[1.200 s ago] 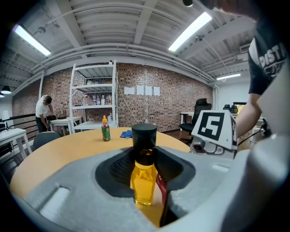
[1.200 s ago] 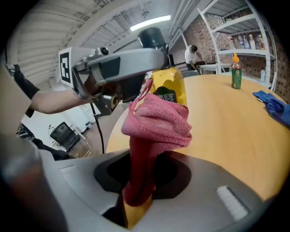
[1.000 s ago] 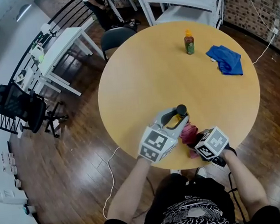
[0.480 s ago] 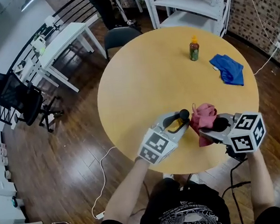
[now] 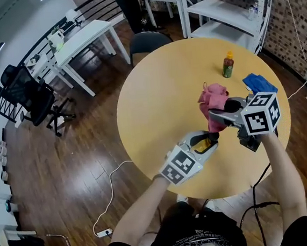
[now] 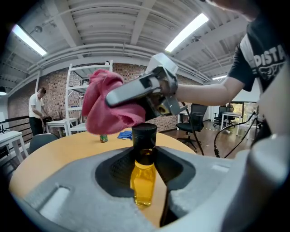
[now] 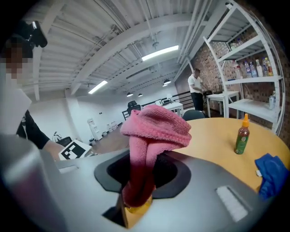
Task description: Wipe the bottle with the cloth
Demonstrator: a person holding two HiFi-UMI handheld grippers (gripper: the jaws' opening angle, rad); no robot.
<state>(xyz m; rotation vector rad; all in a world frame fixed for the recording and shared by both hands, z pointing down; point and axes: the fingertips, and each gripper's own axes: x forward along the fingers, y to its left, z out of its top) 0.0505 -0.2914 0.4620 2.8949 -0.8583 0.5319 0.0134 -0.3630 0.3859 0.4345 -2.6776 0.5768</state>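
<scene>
My left gripper [image 6: 146,179] has its jaws partly closed, pressing on both sides of a small clear bottle of yellow liquid with a black screw cap [image 6: 144,170]. The bottle stands upright in that grip, its cap rising above the jaws. In the head view it sits over the near part of the round, light wooden surface [image 5: 162,100].

My right gripper [image 7: 136,201] is clamped on a pink terry cloth [image 7: 152,136]. The lower end of the cloth is pinched between the jaws, and the rest bunches up in a soft fold above them. In the left gripper view the cloth hangs just above and beside the bottle's cap; I cannot tell whether the two touch. In the head view the right gripper is raised above the surface, and its jaws point across toward the left one.

Farther across the surface a small green bottle with an orange cap [image 5: 227,65] stands upright. A crumpled blue cloth [image 5: 257,81] lies near it, apart from both grippers. White metal shelving [image 7: 247,68] stands beyond the surface against a brick wall.
</scene>
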